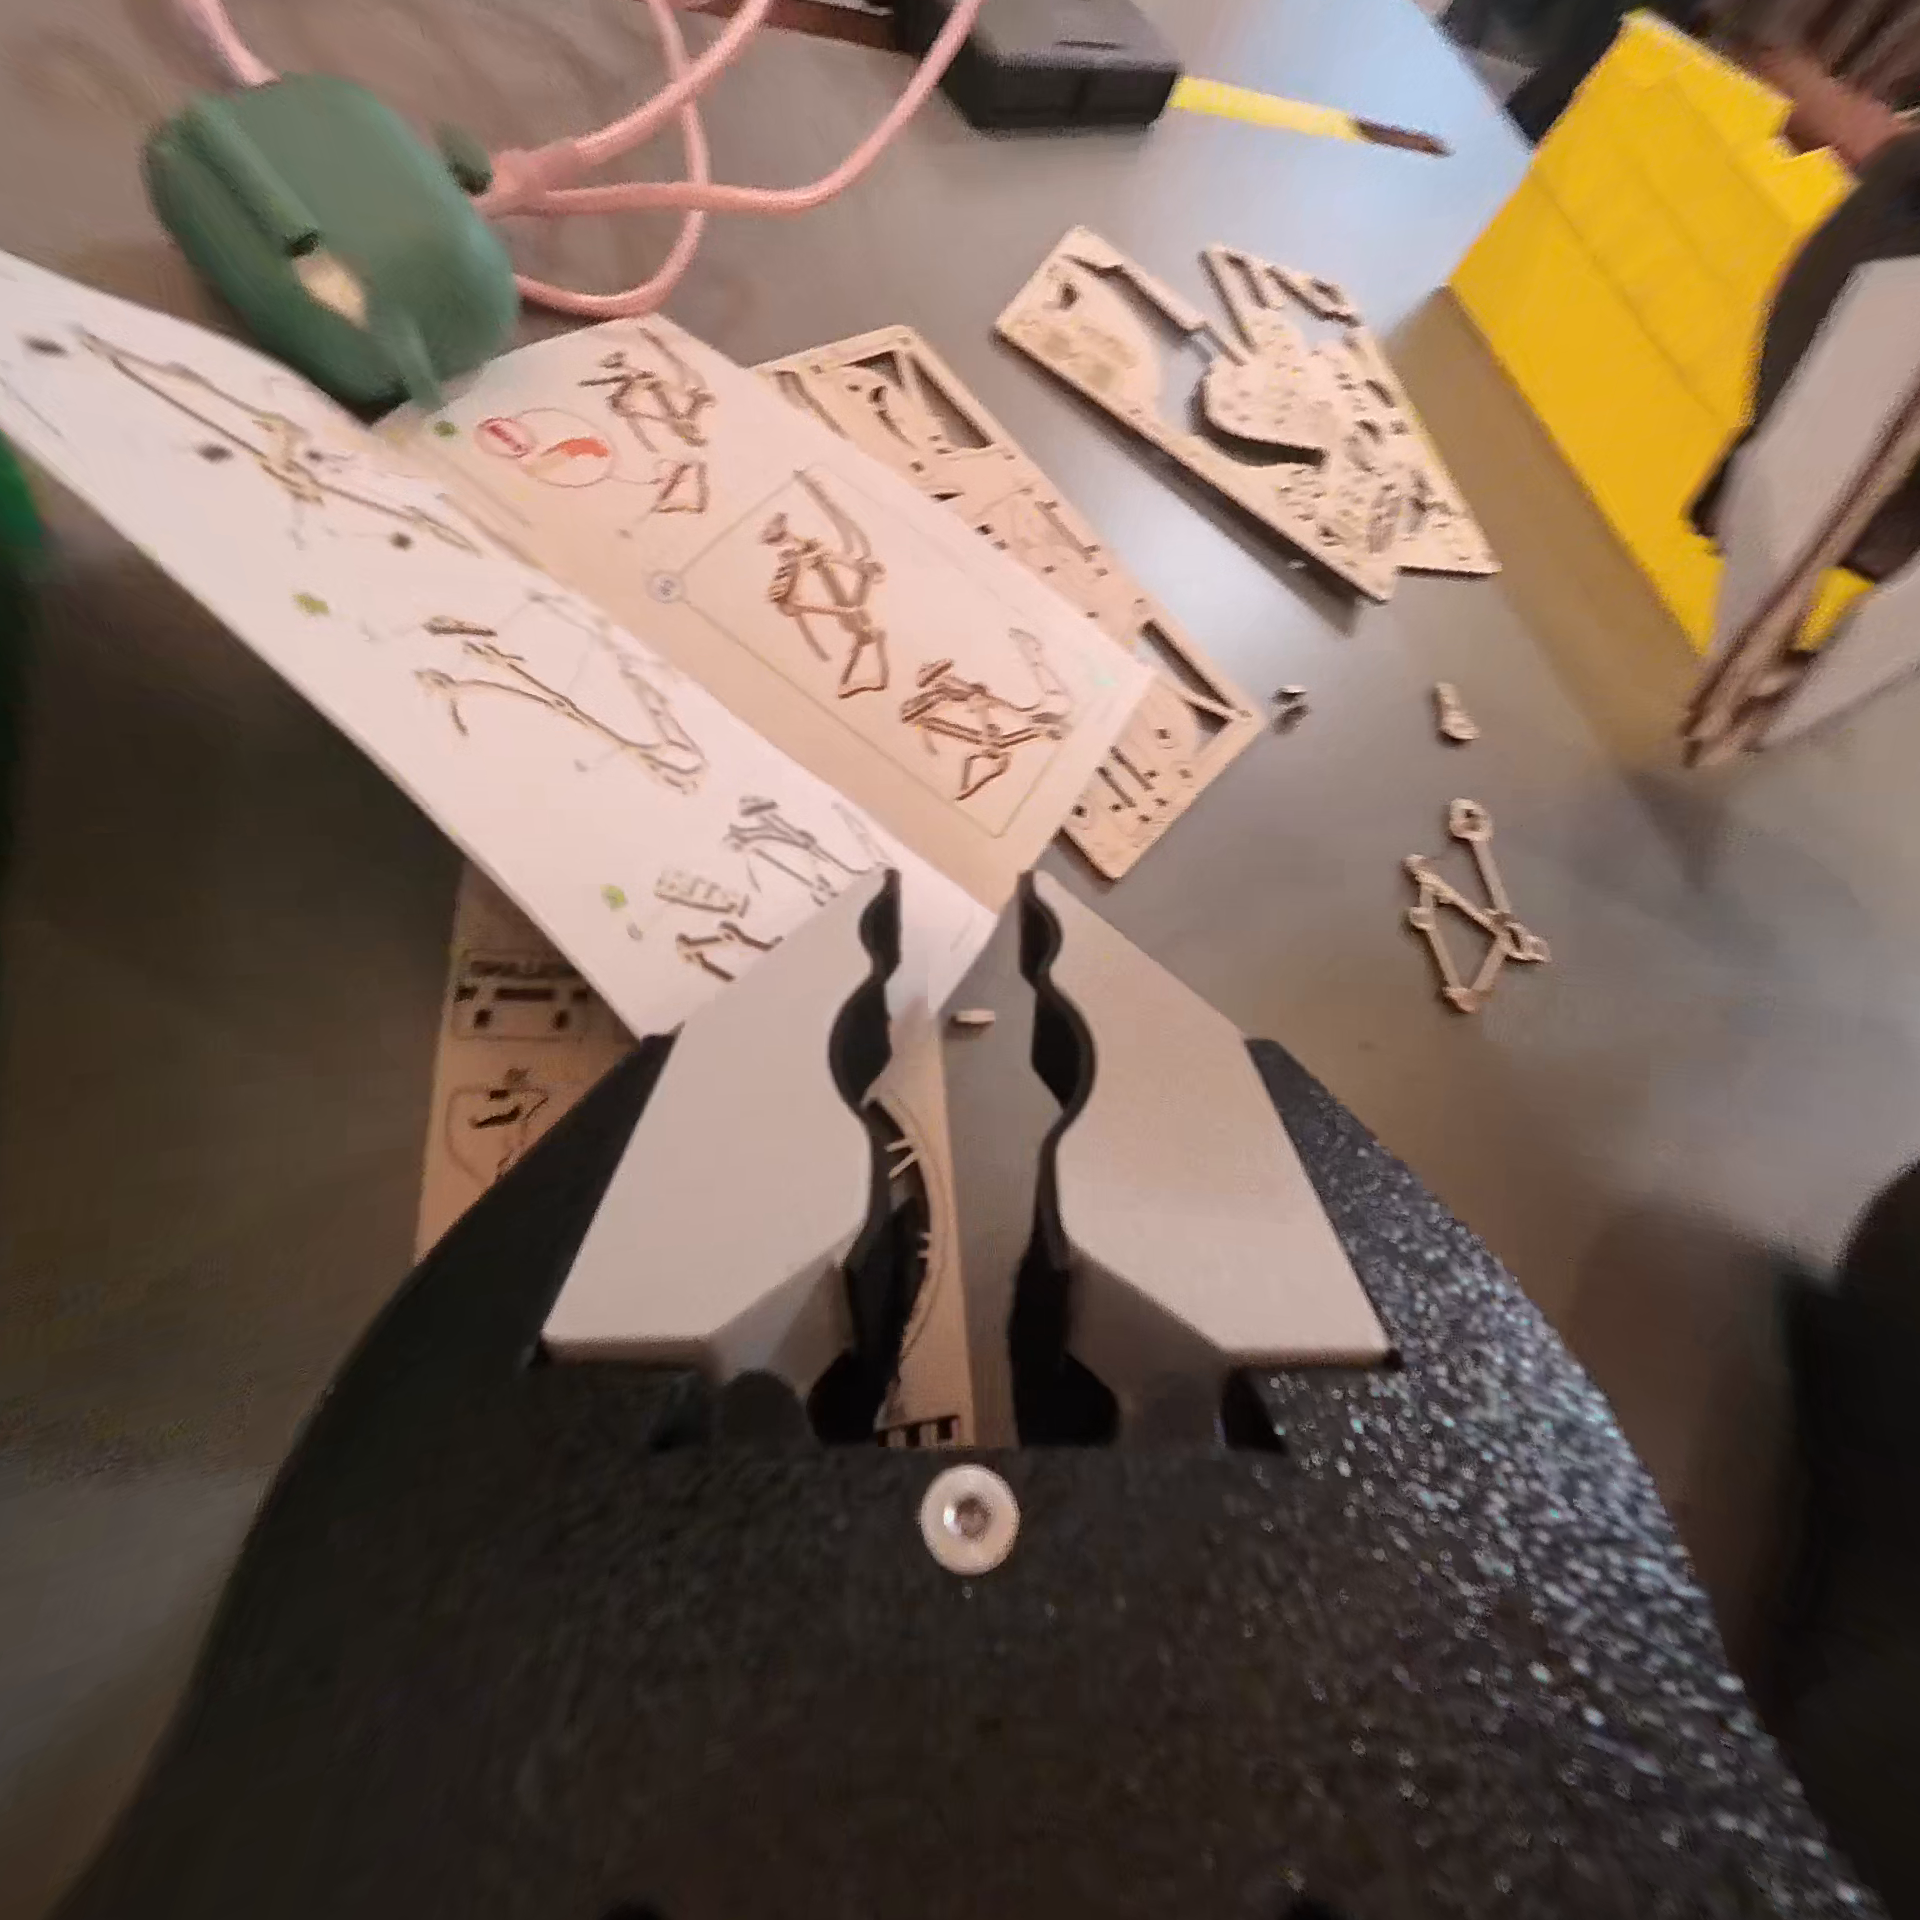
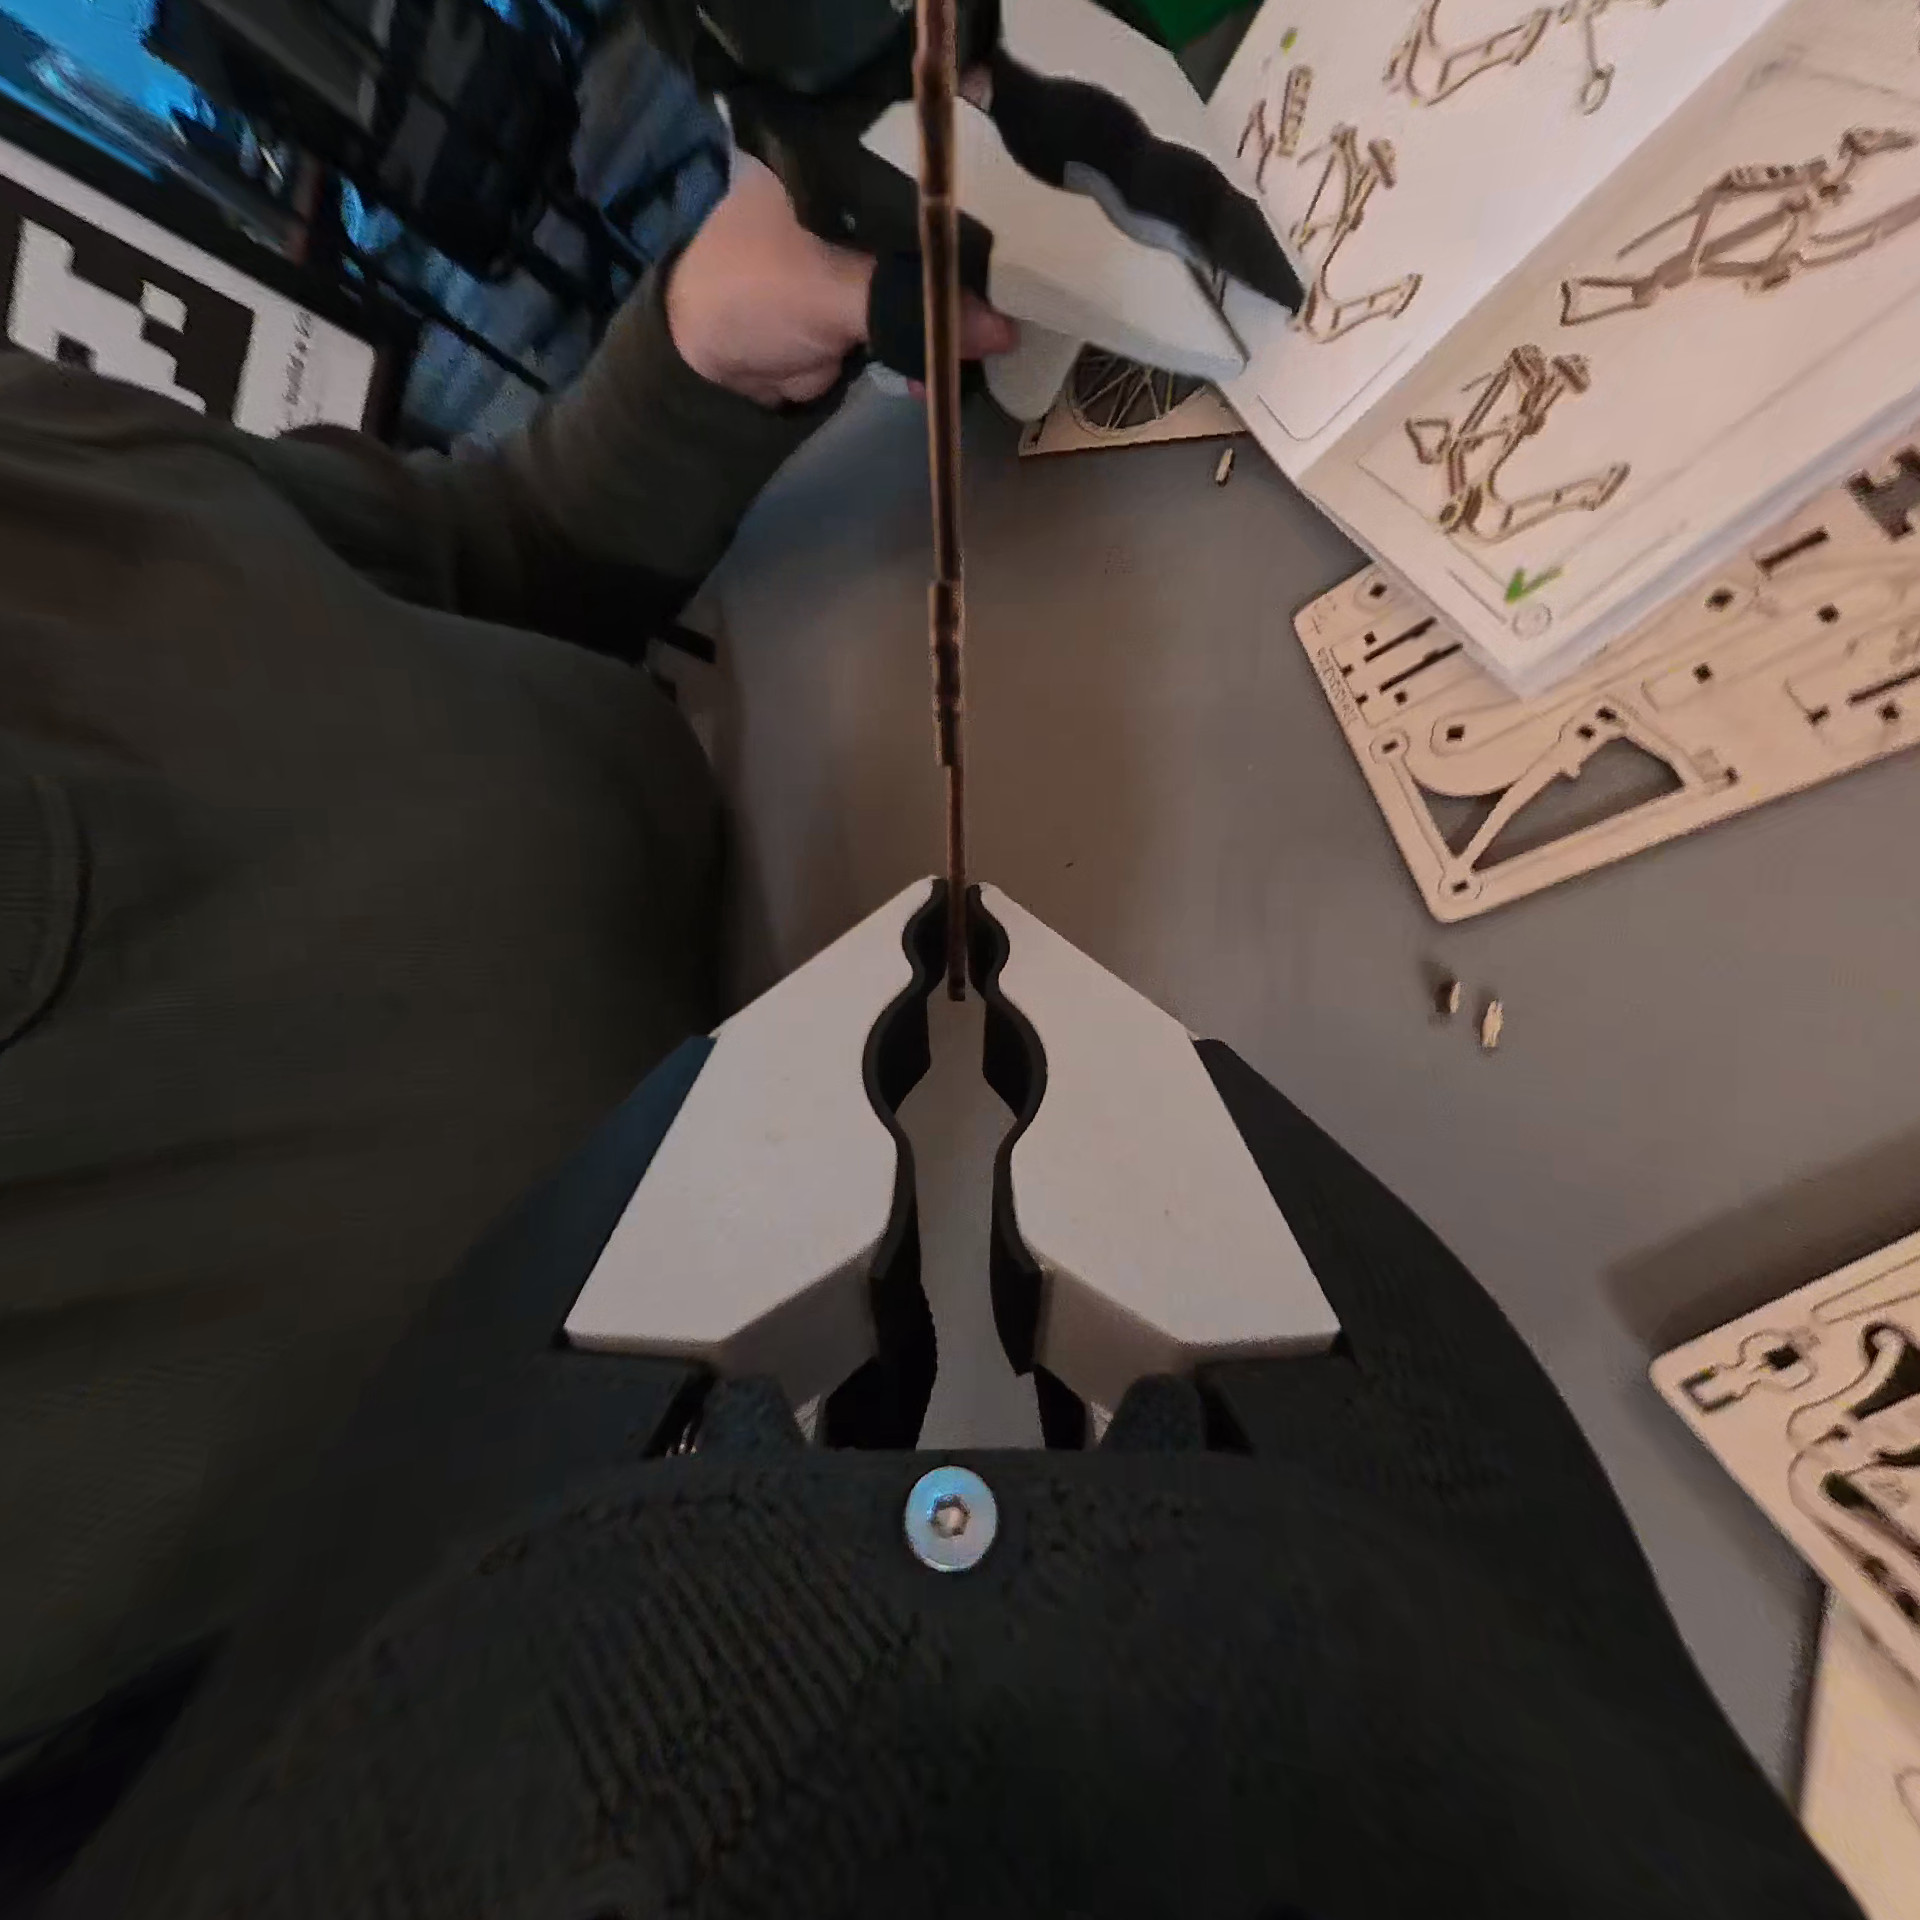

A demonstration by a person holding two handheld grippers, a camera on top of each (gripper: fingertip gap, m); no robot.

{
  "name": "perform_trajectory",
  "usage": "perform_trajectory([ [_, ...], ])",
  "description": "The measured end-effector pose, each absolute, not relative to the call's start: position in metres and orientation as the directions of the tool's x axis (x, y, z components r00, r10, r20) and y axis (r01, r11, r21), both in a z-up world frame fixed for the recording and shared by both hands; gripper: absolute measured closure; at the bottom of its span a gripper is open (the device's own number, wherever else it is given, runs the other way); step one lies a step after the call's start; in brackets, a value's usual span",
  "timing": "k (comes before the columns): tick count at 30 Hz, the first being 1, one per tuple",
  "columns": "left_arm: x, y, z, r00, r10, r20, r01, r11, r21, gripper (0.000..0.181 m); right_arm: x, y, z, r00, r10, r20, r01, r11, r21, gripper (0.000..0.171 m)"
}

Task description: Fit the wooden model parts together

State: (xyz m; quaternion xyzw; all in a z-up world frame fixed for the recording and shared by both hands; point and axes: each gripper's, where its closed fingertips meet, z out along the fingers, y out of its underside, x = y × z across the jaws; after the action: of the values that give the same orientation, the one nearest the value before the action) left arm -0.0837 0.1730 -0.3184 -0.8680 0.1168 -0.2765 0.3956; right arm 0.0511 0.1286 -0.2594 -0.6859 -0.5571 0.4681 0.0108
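Note:
My right gripper (image 2: 958, 888) is shut on a thin wooden sheet (image 2: 948, 623), seen edge-on, which runs up from the fingertips to the top of the view. My left gripper (image 1: 958, 883) is open, with its jaws apart over the near corner of the open instruction booklet (image 1: 623, 623). A wooden sheet with wheel spokes (image 1: 909, 1195) lies under it. A small assembled wooden frame (image 1: 1475, 914) lies on the grey table to the right. In the right wrist view, one of the left gripper's fingers (image 2: 1060, 270) rests at the booklet's (image 2: 1610, 312) edge, held by a hand (image 2: 769, 312).
Punched wooden sheets (image 1: 1247, 405) (image 1: 1039, 540) lie beyond the booklet, and others (image 2: 1610, 748) (image 2: 1818, 1455) show in the right wrist view. Small loose bits (image 1: 1455, 712) (image 2: 1465, 1008) are scattered about. A green object (image 1: 332, 229), pink cable (image 1: 675, 156), black case (image 1: 1060, 62) and yellow box (image 1: 1621, 312) stand at the back. Tip to tip, the grippers are about 15 cm apart.

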Motion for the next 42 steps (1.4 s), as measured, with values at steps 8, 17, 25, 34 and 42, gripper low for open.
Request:
perform_trajectory([
  [8, -0.052, 0.152, -0.272, 0.613, -0.625, 0.484, 0.058, -0.576, -0.816, 0.135, 0.026, 0.123, -0.266, -0.082, 0.762, -0.642, 0.860, -0.272, -0.432, 0.171],
  [17, -0.006, 0.130, -0.246, 0.472, -0.686, 0.553, 0.106, -0.579, -0.809, 0.137, 0.026, 0.106, -0.266, -0.171, 0.735, -0.656, 0.903, -0.148, -0.402, 0.170],
  [25, 0.019, 0.117, -0.248, 0.335, -0.683, 0.649, 0.161, -0.637, -0.754, 0.181, 0.039, 0.112, -0.266, -0.198, 0.740, -0.642, 0.874, -0.163, -0.457, 0.170],
  [34, 0.017, 0.121, -0.228, 0.315, -0.731, 0.605, 0.375, -0.489, -0.787, 0.181, 0.087, 0.187, -0.245, 0.041, 0.944, -0.329, 0.665, -0.271, -0.696, 0.153],
  [42, 0.029, 0.104, -0.225, 0.210, -0.777, 0.593, 0.434, -0.470, -0.769, 0.181, 0.144, 0.178, -0.317, 0.106, 0.992, -0.069, 0.726, -0.125, -0.677, 0.147],
])
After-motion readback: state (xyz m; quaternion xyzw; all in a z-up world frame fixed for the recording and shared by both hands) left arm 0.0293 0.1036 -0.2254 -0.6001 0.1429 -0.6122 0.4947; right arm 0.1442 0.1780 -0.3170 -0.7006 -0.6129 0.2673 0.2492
